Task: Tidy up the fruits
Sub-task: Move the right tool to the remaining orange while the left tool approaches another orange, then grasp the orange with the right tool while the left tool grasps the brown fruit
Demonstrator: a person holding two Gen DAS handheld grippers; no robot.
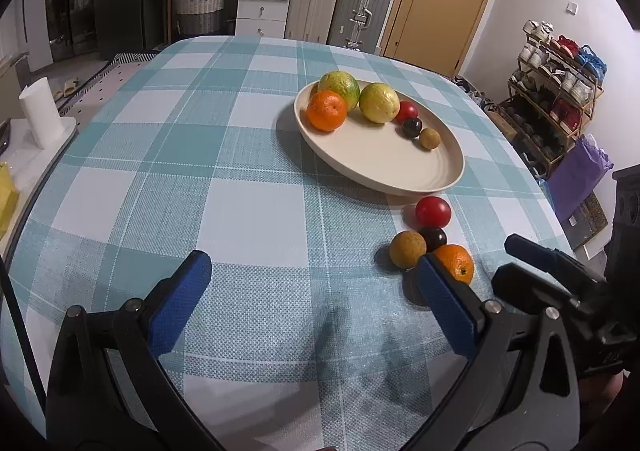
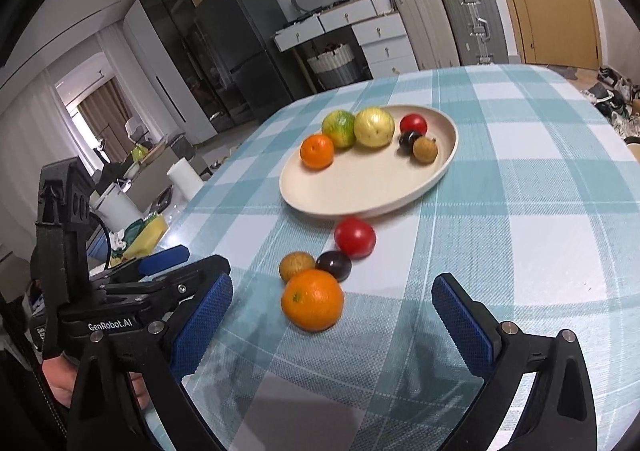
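A cream oval plate [image 1: 400,167] [image 2: 360,187] on the checked table holds an orange [image 1: 326,110], a green citrus [image 1: 340,88], a yellow fruit [image 1: 379,102], a red fruit [image 1: 407,112], a dark plum [image 1: 412,127] and a brown fruit [image 1: 429,139]. In front of the plate on the cloth lie a red fruit [image 2: 354,236], a dark plum [image 2: 333,264], a brown fruit [image 2: 297,266] and an orange [image 2: 312,300]. My left gripper [image 1: 316,271] is open and empty. My right gripper [image 2: 332,299] is open, with the loose orange just ahead between its fingers.
The left gripper [image 2: 160,271] shows in the right wrist view at the left. A white paper roll [image 1: 40,111] stands beyond the table's left edge. Suitcases [image 1: 340,7], drawers and a shoe rack [image 1: 556,99] stand behind the table.
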